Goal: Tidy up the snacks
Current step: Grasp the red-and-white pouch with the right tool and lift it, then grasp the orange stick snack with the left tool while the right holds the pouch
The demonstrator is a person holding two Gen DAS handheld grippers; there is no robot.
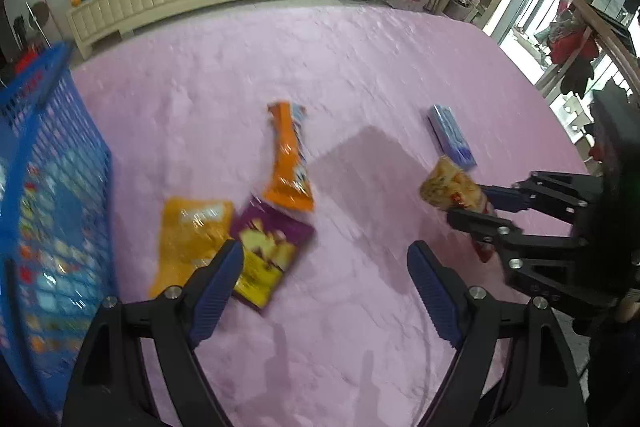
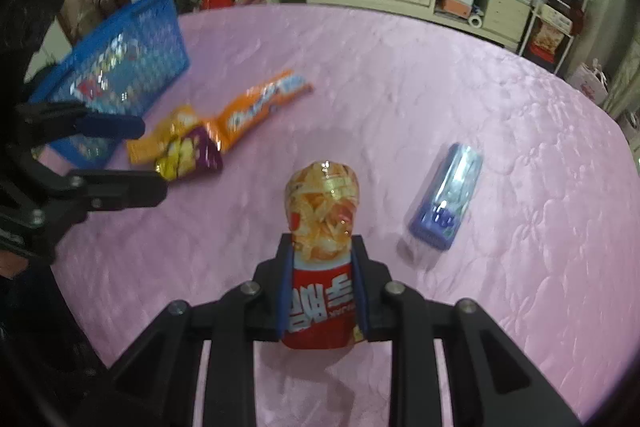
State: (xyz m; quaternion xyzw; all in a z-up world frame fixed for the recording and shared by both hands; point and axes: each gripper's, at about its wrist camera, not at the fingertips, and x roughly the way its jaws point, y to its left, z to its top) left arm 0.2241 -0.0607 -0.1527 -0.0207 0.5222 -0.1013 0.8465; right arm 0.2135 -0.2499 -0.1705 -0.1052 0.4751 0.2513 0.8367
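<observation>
The right gripper clamps the red snack bag, presumably bound for the blue basket. The left gripper hangs open above 3 packets, free for another.

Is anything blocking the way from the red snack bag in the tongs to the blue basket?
Nothing walls off the blue basket, but the left tongs and three packets on the pink cover sit along the way from the red snack bag in the right tongs. Carrying it high should clear them.

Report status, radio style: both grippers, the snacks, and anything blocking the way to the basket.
Right gripper shut on red snack bag. Left gripper open, empty. Three packets between it and blue basket; blue pack lies apart.
</observation>
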